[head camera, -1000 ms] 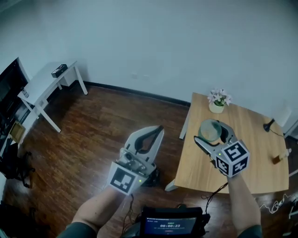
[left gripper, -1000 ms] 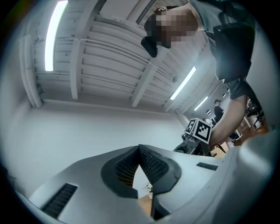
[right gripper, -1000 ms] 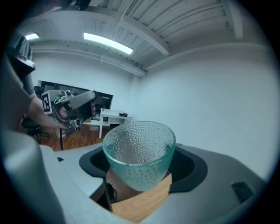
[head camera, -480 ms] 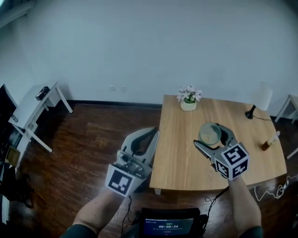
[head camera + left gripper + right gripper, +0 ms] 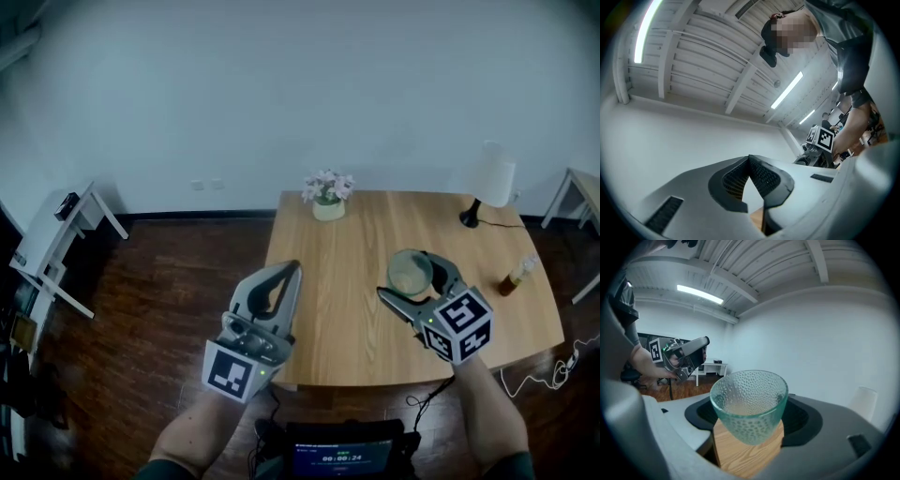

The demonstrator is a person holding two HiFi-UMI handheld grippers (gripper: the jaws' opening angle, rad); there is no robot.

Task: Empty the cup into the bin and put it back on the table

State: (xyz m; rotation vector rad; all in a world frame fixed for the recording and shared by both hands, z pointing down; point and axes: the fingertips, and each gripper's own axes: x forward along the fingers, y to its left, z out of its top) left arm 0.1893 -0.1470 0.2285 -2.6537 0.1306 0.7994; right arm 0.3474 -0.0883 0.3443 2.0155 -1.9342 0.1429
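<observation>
The light wooden tabletop [image 5: 342,253] now lies lower and further left in the head view, so that both grippers hang over it or at its near edge. The right gripper [image 5: 419,267] is clamped on the pale green dimpled glass cup [image 5: 749,404], which it holds upright above the tabletop. The left gripper [image 5: 292,269] is closed with nothing in it, its tips meeting.

The cup is stiff, breakable glass, probably of modest weight. Its dimples should give the pads some bite, but its wall tapers toward the base, so a grip across the mid wall, as here, seems safest. It wants a gentle set-down.

Only the right gripper view shows the inside of the cup, which looks empty. Only the head view shows the bare wood beneath it, well apart from the small flower pot [image 5: 326,199]. No view shows a bin.
</observation>
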